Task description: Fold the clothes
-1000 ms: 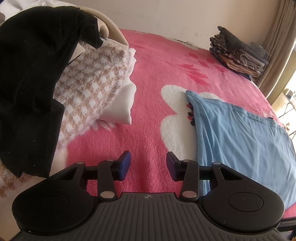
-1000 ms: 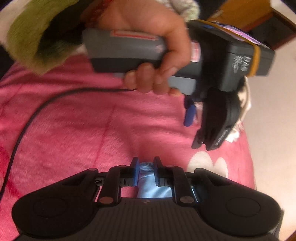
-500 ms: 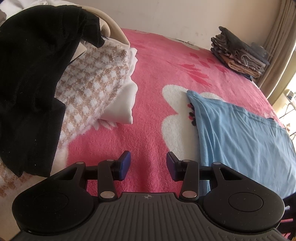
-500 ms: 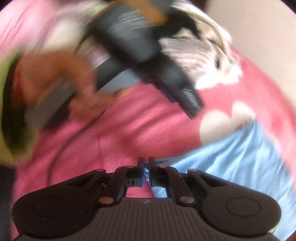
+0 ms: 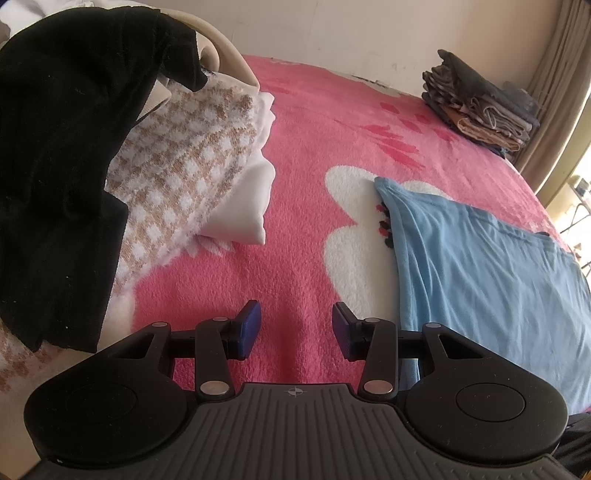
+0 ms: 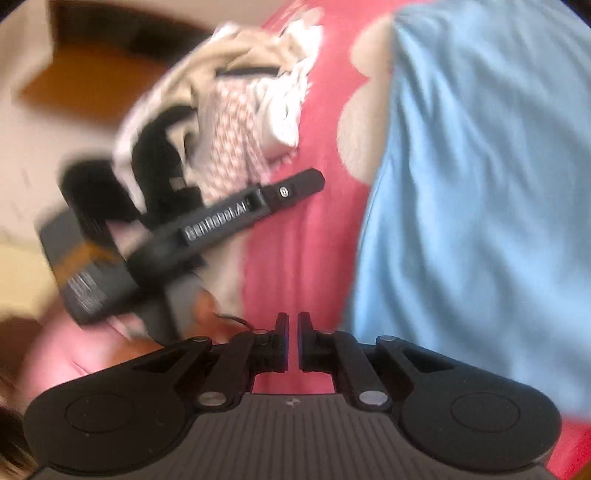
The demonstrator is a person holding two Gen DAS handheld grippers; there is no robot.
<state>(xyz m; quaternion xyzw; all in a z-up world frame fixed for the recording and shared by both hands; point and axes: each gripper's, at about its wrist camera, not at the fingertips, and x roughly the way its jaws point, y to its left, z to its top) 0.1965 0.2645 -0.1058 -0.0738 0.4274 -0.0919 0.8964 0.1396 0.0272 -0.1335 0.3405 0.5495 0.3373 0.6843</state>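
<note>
We see the blue shirt point(image 5: 491, 266) lying spread on the pink blanket point(image 5: 295, 221), its near edge over a white flower patch, with loose wrinkles across it. Our left gripper point(image 5: 295, 328) hovers low over bare blanket just left of the shirt, jaws released and wide apart, grasping nothing. Our right gripper point(image 6: 291, 341) is above the blanket beside the shirt's edge, jaws nearly clenched with only a thin gap and nothing between them; that view is blurred. To the left rises a heap point(image 5: 177, 155) of black, checked and white clothes. A folded stack point(image 5: 480, 103) sits at the bed's far corner by the cream wall point(image 5: 332, 29) and a curtain point(image 5: 554, 74).
</note>
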